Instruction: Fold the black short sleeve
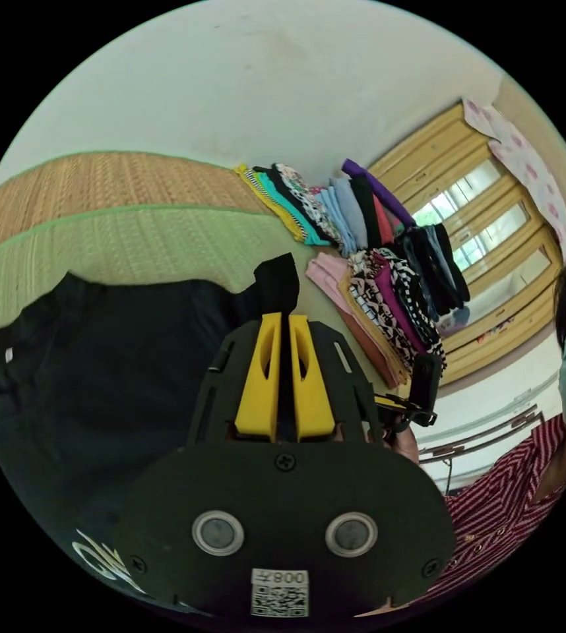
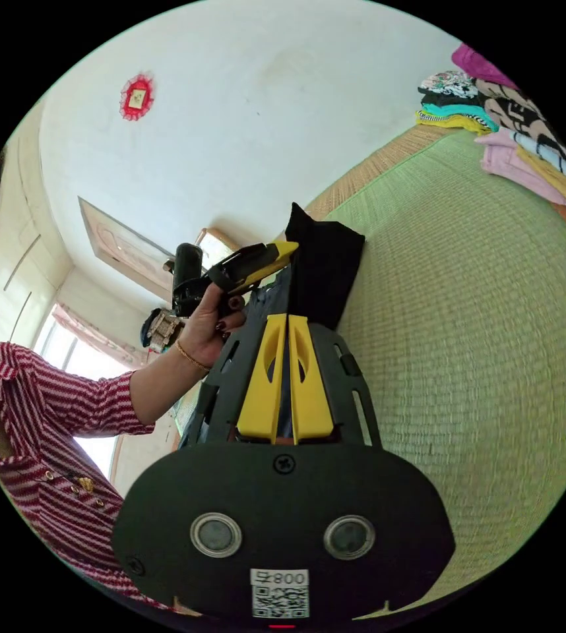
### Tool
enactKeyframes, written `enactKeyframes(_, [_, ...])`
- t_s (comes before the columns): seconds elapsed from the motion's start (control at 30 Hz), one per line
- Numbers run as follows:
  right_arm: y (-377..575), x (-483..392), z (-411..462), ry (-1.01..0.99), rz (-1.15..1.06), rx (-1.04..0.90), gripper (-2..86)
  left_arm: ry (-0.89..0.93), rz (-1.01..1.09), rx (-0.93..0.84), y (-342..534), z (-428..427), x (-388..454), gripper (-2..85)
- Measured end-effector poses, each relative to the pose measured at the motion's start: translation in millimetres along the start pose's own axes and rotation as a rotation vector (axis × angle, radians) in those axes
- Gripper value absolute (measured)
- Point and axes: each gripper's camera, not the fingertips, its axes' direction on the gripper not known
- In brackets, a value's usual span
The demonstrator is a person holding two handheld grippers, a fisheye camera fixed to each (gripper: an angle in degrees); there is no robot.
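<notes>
A fold of the black shirt (image 1: 98,356) is pinched between the closed yellow jaws of the left hand-held gripper (image 1: 285,323), and a small tip of cloth sticks out just past the jaws. From there the body of the shirt is spread away to one side over the green mat (image 1: 131,244), so its long axis is judged to run sideways from this grip, not forward. In the right gripper view, the right hand-held gripper (image 2: 288,324) is also clenched on an edge of the shirt (image 2: 322,270), which is lifted above the mat (image 2: 468,343). The left hand-held gripper (image 2: 256,260) is seen just beside it, on the same raised edge. Both grips are therefore close together on one end, and the free part hangs from them. A stack of folded clothes (image 1: 375,277) lies well apart, further along the mat.
</notes>
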Motion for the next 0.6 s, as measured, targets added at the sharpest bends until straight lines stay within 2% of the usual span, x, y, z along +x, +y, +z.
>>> enactKeyframes(0.37, [16, -20, 68, -0.115, -0.048, -0.203, 0.6, -0.025, -0.197, 0.009, 13, -26, -83, 6.9])
enactKeyframes(0.6, [26, -26, 80, -0.093, -0.054, -0.225, 0.2, -0.045, -0.135, -0.042, 13, -22, -75, 7.1])
